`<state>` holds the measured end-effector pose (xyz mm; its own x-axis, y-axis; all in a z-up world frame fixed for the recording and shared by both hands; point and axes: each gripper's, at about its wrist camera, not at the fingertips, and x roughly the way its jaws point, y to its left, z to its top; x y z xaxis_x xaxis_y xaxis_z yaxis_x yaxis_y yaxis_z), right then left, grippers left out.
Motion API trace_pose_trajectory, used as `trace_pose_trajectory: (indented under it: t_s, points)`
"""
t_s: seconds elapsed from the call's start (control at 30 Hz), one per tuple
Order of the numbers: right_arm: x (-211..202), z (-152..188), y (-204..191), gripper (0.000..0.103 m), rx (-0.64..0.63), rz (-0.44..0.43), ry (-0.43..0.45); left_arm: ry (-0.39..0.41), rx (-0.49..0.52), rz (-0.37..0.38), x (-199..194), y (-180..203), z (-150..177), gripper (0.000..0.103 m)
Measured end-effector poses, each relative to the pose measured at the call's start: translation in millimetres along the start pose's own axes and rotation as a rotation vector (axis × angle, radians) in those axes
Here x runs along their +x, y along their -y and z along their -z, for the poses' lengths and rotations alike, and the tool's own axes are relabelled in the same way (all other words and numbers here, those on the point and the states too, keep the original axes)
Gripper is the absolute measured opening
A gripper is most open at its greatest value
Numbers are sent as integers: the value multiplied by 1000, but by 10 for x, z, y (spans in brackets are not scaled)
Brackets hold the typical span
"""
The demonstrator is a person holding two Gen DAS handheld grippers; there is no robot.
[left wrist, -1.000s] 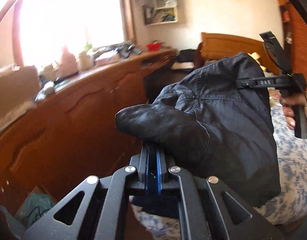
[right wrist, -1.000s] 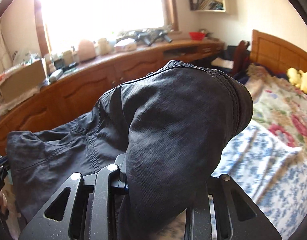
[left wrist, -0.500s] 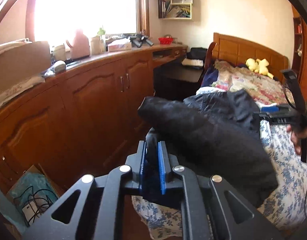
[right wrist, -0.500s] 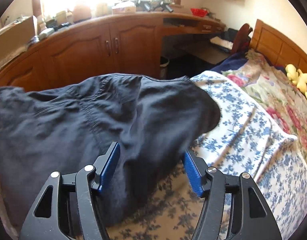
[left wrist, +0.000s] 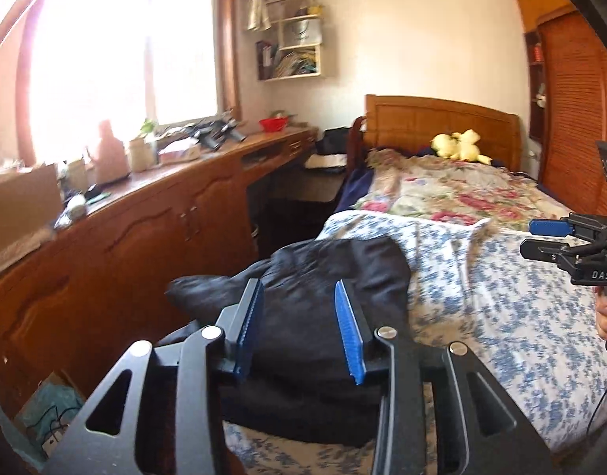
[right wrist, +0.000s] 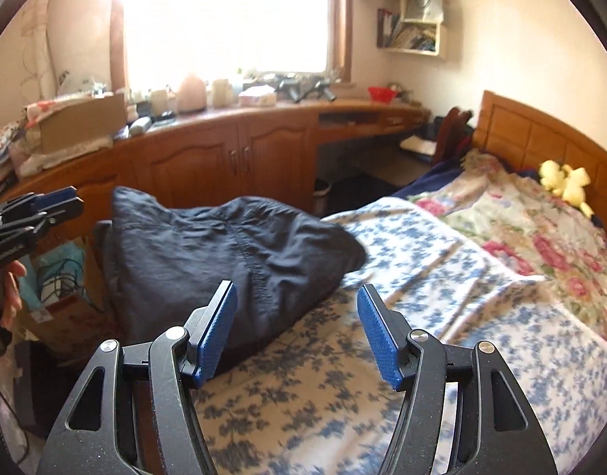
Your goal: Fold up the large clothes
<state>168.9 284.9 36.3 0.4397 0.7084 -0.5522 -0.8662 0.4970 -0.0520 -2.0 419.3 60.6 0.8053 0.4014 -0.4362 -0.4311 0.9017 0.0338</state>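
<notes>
A dark navy garment (left wrist: 323, 277) lies bunched in a folded heap on the blue-flowered bedspread (left wrist: 501, 308) near the bed's left edge; it also shows in the right wrist view (right wrist: 224, 253). My left gripper (left wrist: 299, 324) is open and empty, its blue pads just above the heap's near side. My right gripper (right wrist: 295, 328) is open and empty, just right of the heap over the bedspread (right wrist: 422, 316). Each gripper shows in the other's view: the right gripper (left wrist: 541, 237) and the left gripper (right wrist: 66, 202).
Wooden cabinets (right wrist: 232, 158) with a cluttered counter run along the window wall. A box with cables (left wrist: 46, 415) sits on the floor beside the bed. A flowered quilt (left wrist: 461, 190), yellow plush toy (left wrist: 458, 144) and wooden headboard (left wrist: 442, 118) are at the far end.
Both grippers lowered the garment onto the bed and opened, letting it go. The right gripper released first, then the left. The garment now rests in a heap.
</notes>
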Motion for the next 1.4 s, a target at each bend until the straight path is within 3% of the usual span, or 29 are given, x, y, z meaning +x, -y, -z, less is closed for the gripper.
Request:
trace_pose_trajectory:
  t_s: [0.1,0.13,0.33,0.53,0.67,0.93,1.2,1.4]
  points:
    - [-352,76,138,64,11,27,28,20,14,59,-70,300,-77,46]
    - [-461,116,208,64,17,38,34,27,19,79,-91,401,-91,53]
    - [-1063,468,579,65,57,113,58,33,71,178,-186,1083,-43,54]
    - [-1615,1008,837,75,96,190,60,52,69,266,-341,1721,131,56]
    - [-1912,1397,941,82,136,245,47,27,82,323,-425,2211,327,57]
    - [-2321,2109,1144,85,237,326,56,-48,124,422,-473,3052,736,57]
    - [-2627,2814,1294,85,343,379,44,-106,130,465,-531,3664,1115,57]
    - [-3015,2982,1419,85,383,461,86,-87,137,472,-670,3903,1074,57]
